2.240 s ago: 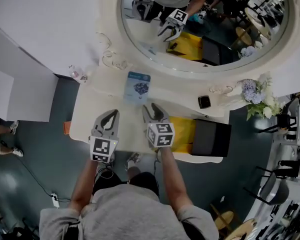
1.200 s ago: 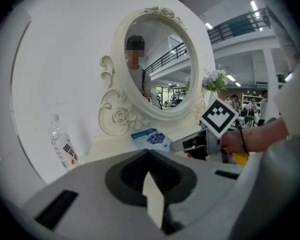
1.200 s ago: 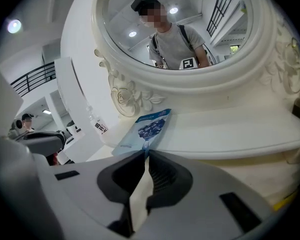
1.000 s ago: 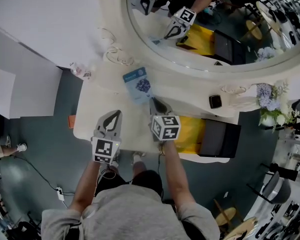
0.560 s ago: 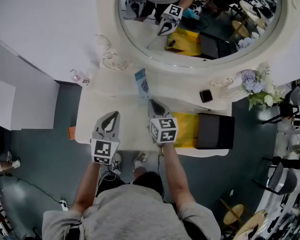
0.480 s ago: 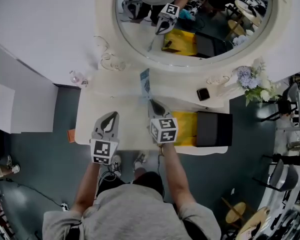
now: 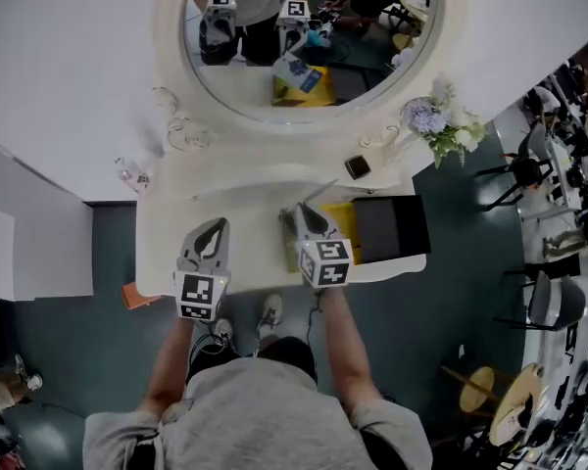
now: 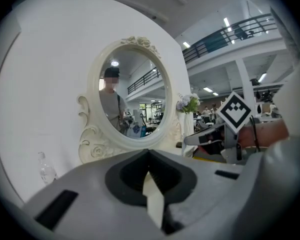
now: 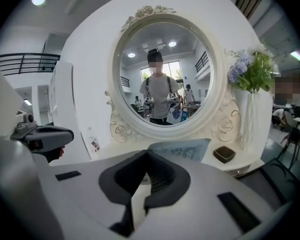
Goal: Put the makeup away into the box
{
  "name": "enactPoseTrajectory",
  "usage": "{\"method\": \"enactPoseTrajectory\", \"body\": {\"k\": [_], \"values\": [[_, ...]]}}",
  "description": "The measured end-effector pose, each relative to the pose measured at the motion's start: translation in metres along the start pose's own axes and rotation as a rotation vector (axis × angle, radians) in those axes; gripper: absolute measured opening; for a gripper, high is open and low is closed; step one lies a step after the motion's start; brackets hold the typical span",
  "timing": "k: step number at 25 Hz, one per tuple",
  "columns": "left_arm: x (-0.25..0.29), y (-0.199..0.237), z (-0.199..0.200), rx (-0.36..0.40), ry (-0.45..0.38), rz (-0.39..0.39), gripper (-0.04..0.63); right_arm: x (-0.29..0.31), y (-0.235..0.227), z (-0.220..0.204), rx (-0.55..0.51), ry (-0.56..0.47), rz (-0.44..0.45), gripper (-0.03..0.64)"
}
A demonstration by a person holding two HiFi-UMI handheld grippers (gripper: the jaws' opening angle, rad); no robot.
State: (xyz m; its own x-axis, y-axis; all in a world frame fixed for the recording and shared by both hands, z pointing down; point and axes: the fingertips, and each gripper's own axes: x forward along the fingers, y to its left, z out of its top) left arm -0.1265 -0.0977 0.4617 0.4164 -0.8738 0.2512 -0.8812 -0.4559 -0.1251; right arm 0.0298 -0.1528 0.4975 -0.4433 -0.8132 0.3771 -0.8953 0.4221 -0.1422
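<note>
A flat pale-blue makeup pack (image 9: 185, 150) sticks out beyond my right gripper (image 9: 147, 153), which is shut on its near edge. From the head view the pack (image 7: 321, 191) shows edge-on, lifted above the white vanity table (image 7: 245, 199) and held by the right gripper (image 7: 302, 209). The mirror reflects the same blue pack hanging from that gripper. A black box (image 7: 387, 228) lies at the table's right end, with a yellow piece (image 7: 345, 225) against its left side. My left gripper (image 7: 216, 223) hovers to the left with its jaws together and nothing in them (image 8: 149, 151).
An oval mirror (image 7: 304, 37) in a carved white frame stands at the back. A small black compact (image 7: 357, 167) lies right of centre and a vase of flowers (image 7: 436, 120) at the far right. A small glass bottle (image 7: 132, 176) stands at the back left.
The pack lay flat on the table below the mirror. Now it is tilted up off the surface in the right gripper. Both grippers have risen.
</note>
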Motion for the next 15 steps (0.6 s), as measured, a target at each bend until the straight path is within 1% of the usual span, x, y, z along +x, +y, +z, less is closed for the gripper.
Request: {"method": "enactPoseTrajectory", "body": {"k": [5, 11, 15], "values": [[0.008, -0.028, 0.005, 0.013, -0.014, -0.078, 0.0, -0.033, -0.021, -0.01, 0.02, -0.003, -0.075, 0.012], [0.022, -0.058, 0.005, 0.025, -0.012, -0.163, 0.0, -0.057, -0.038, -0.031, 0.045, 0.02, -0.127, 0.012], [0.031, -0.076, -0.002, 0.027, 0.004, -0.208, 0.0, -0.064, -0.05, -0.052, 0.077, 0.044, -0.155, 0.012]]}}
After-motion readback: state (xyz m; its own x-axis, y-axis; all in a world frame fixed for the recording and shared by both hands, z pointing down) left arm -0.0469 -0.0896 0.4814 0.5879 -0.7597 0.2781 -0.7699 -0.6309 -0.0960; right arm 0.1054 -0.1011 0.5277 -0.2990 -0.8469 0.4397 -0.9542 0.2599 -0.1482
